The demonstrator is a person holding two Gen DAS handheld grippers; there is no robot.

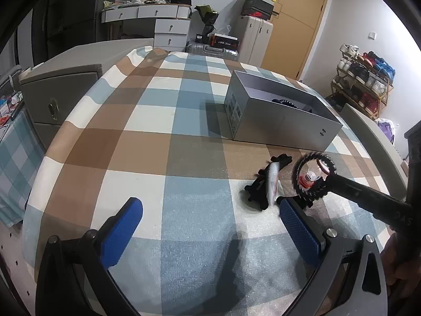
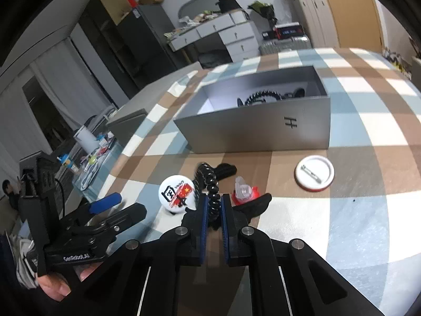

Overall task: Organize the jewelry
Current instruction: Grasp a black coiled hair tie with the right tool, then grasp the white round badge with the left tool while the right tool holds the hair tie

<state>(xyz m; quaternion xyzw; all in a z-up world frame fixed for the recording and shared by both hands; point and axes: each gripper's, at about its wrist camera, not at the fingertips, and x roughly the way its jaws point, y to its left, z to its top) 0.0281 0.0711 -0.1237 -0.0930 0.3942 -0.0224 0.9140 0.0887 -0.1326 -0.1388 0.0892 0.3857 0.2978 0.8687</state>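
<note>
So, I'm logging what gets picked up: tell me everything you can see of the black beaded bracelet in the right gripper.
The black beaded bracelet is a ring of glossy dark beads, plastic-looking. The right gripper is shut on its near side, blue pads pressing the beads. From the left wrist view the loop stands upright, open, just above the checked cloth, framing a small red and clear piece behind it. The grey box lies beyond.

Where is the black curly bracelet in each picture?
Left wrist view: the bracelet is at lower right, a ring held up by the right gripper.
Right wrist view: the bracelet is at lower centre, pinched between the right gripper's pads.
Shared landmark: the open grey box behind it.
</note>
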